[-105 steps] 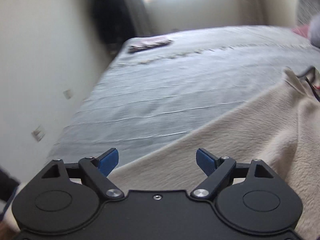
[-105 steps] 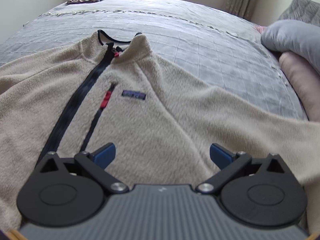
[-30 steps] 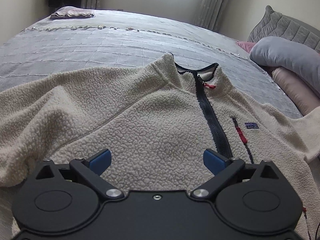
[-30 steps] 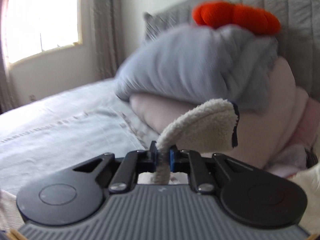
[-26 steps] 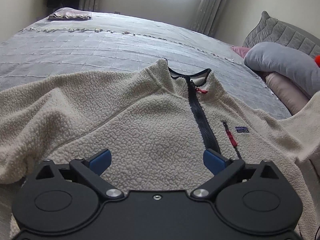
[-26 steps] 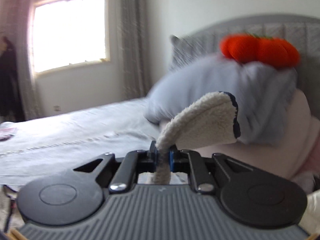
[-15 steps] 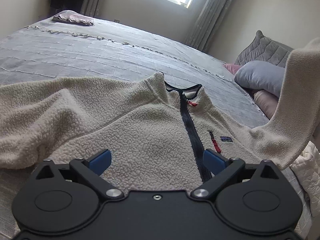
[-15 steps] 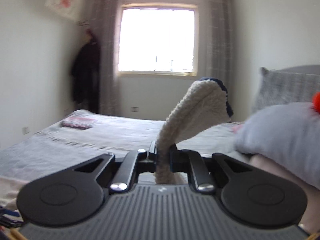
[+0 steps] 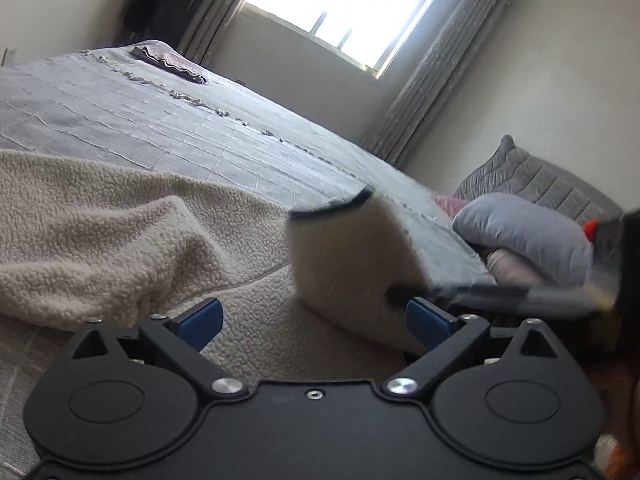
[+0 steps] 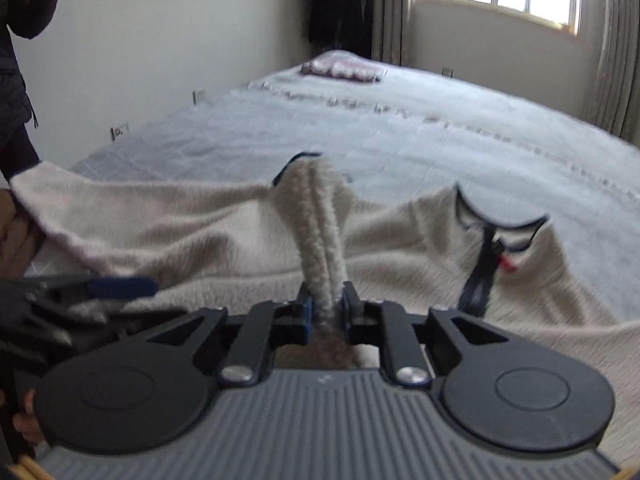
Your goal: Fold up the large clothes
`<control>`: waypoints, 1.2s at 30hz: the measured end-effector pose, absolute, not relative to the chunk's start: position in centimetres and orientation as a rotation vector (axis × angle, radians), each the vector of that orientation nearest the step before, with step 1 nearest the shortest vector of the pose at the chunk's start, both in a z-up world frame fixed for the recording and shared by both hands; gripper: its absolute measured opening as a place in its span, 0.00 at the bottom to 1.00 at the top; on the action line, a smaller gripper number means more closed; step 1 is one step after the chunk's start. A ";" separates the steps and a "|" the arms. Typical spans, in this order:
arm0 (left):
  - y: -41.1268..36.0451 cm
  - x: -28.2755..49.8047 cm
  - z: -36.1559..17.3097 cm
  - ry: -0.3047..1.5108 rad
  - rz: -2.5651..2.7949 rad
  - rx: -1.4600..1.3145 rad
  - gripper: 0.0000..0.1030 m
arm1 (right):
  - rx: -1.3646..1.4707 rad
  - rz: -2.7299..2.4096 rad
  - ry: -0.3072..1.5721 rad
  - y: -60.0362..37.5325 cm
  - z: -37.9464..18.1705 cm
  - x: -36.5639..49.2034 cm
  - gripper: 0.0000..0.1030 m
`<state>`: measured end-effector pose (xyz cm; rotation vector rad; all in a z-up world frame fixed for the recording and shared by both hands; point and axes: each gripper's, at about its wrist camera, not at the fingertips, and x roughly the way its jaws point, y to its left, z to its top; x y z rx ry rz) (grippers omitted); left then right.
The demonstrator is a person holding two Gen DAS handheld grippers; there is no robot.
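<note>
Between the fingers of my right gripper (image 10: 325,307) sits the cuff end of the fleece sleeve (image 10: 316,216), pinched tight so the pile bunches into ridges and stands up ahead of the pads, its dark-trimmed cuff at the top. Beyond that, the cream fleece jacket (image 10: 208,236) lies spread across the grey bedspread (image 10: 420,136), with its collar and dark zipper (image 10: 482,272) ahead and to the right of my right gripper. To the left of it, low in the frame, I see my left gripper's blue pad and dark frame just above the fleece.

My left gripper (image 9: 316,318) is spread wide with nothing between its blue pads (image 9: 200,318); it hovers low over the body of the jacket (image 9: 100,232). Just ahead of it and slightly right, the raised sleeve (image 9: 352,264) hangs in the air, blurred, with the right gripper (image 9: 404,295) reaching in from the right edge and holding it. Further right beyond that are a grey pillow (image 9: 524,236) and a quilted headboard (image 9: 536,184). Far ahead on the bedspread lies a folded cloth (image 9: 168,60), below a bright window (image 9: 340,4).

At the far left of the right wrist view a person in dark clothing (image 10: 16,60) stands by the wall.
</note>
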<state>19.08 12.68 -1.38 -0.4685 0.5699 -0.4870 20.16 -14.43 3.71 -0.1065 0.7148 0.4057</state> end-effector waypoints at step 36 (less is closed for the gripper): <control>7.6 20.3 -4.6 0.623 -0.366 -0.097 0.32 | 0.178 -0.227 0.675 -43.7 -4.2 21.1 0.42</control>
